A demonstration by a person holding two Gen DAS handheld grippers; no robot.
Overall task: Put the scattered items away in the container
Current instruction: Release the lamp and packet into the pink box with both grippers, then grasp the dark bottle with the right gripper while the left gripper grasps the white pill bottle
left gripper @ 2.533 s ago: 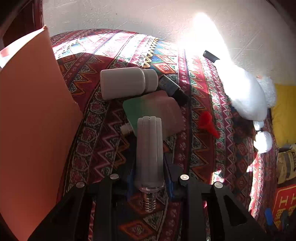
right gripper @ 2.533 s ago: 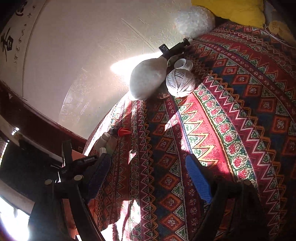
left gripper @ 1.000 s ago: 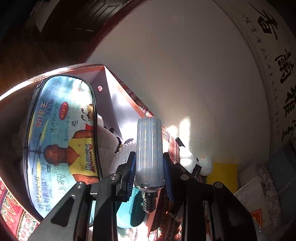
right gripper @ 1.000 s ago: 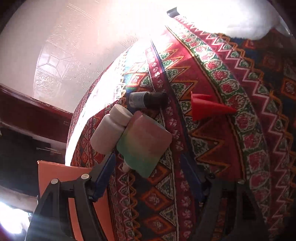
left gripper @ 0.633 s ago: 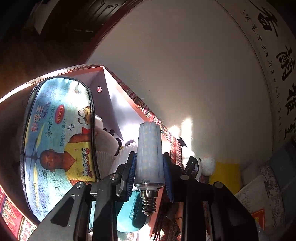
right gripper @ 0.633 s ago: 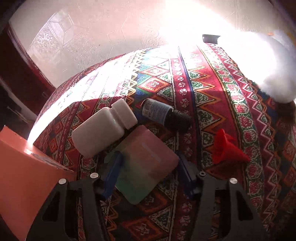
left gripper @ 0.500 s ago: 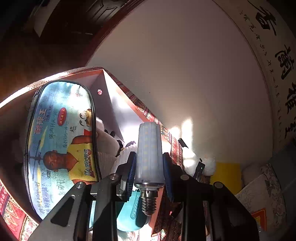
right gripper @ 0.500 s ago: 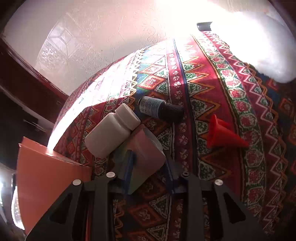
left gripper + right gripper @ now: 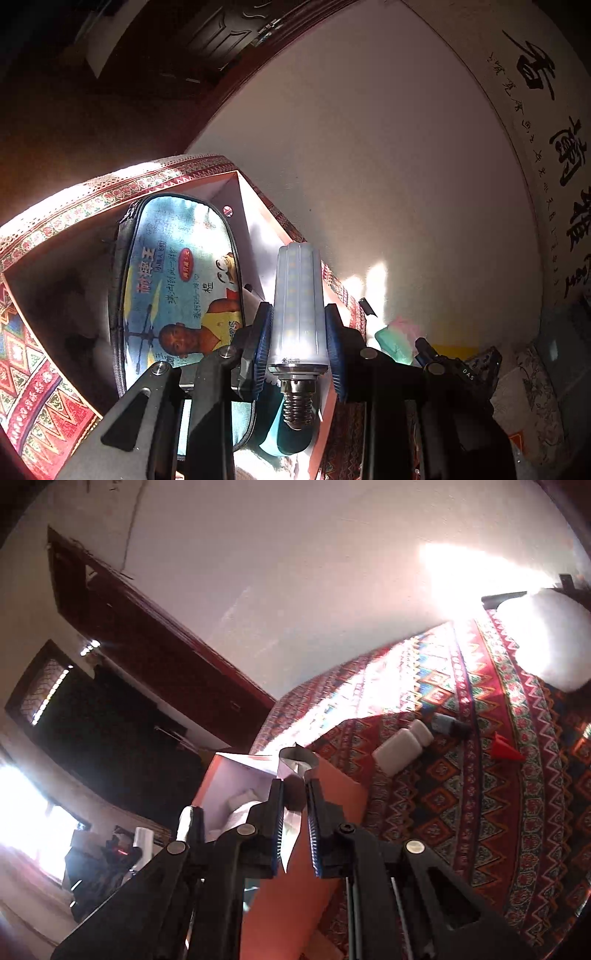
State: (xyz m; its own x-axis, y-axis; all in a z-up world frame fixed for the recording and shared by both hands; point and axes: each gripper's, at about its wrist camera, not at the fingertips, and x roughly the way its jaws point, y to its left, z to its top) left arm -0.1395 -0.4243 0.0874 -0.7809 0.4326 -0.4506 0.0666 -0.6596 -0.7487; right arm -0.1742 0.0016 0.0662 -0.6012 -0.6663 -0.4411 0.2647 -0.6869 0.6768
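The left hand-held gripper [image 9: 298, 345] clamps a white ribbed LED corn bulb with a metal screw base [image 9: 297, 306] above the open orange cardboard box [image 9: 255, 236]; only its view shows the printed zip pouch [image 9: 177, 280] inside. The right hand-held gripper [image 9: 295, 821], nearly closed, pinches a flat pink-and-green pouch [image 9: 291, 771] beside that box; only its view shows the white plastic bottle [image 9: 400, 747], dark vial [image 9: 450, 723] and red cone [image 9: 504, 749] beyond the box on the patterned cloth [image 9: 480, 812].

Patterned rug [image 9: 480, 812], white wall [image 9: 369, 166] (calligraphy scroll [image 9: 554, 166]), dark door [image 9: 122, 738]
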